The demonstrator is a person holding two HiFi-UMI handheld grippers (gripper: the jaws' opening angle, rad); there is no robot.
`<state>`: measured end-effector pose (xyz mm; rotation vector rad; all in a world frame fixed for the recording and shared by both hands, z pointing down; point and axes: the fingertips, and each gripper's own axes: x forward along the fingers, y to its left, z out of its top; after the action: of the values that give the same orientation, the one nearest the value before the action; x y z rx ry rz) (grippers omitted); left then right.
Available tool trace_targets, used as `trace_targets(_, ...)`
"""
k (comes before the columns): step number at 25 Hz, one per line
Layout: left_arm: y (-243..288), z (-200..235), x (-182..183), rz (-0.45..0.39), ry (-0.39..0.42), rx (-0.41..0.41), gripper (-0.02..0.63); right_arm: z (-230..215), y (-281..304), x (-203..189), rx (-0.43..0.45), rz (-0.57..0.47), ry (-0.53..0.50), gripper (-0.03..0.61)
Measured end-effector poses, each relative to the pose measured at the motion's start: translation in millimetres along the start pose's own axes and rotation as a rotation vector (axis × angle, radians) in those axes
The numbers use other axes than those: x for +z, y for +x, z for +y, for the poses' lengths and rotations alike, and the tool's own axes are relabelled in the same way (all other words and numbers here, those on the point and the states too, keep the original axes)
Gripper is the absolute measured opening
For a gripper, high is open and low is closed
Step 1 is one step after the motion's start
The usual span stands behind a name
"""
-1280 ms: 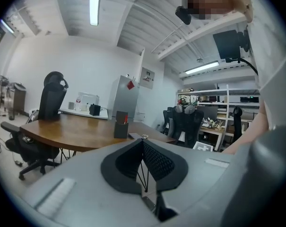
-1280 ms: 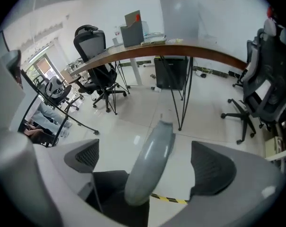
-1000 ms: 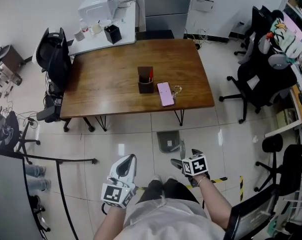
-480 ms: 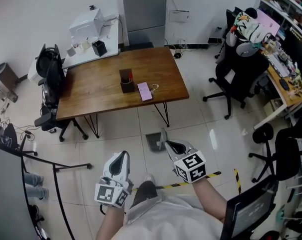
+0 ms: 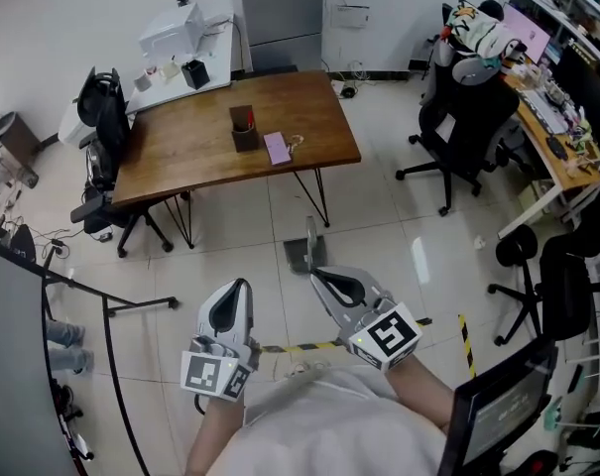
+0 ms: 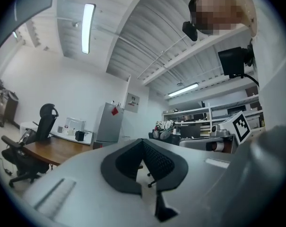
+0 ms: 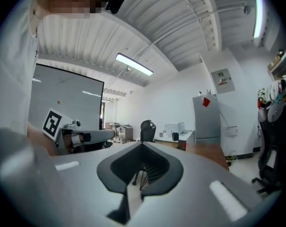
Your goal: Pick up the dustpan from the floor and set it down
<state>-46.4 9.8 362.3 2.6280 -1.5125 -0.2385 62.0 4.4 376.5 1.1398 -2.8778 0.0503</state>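
The grey dustpan [image 5: 298, 256] stands on the tiled floor just in front of the wooden table [image 5: 190, 147], its handle pointing up. My right gripper [image 5: 317, 274] hovers just short of it in the head view, jaws shut with nothing between them; in the right gripper view the gripper [image 7: 143, 144] points level across the room. My left gripper [image 5: 238, 286] is to the left of it, also shut and empty, and its own view shows its tips [image 6: 143, 142] together. Neither gripper view shows the dustpan.
A brown pen holder [image 5: 244, 130] and a pink phone [image 5: 277, 148] lie on the table. Black office chairs stand at the right [image 5: 463, 117] and at the table's left end [image 5: 101, 117]. A yellow-black tape line [image 5: 280, 348] runs across the floor by my feet.
Both grippers have risen and now point level, the right one turning most. The right gripper has come off the dustpan, which stays on the floor with its handle up.
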Motion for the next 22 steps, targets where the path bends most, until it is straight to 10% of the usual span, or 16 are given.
trace_targets(8,1,-29,13,-0.003,0.059,-0.096,0.014,4,-5,24,-0.039,-0.056,0.010,0.002)
trace_targets(22,-8,-12,8,0.018,0.071,-0.039,0.014,15,-2,19,-0.069,-0.031,-0.010,0.002)
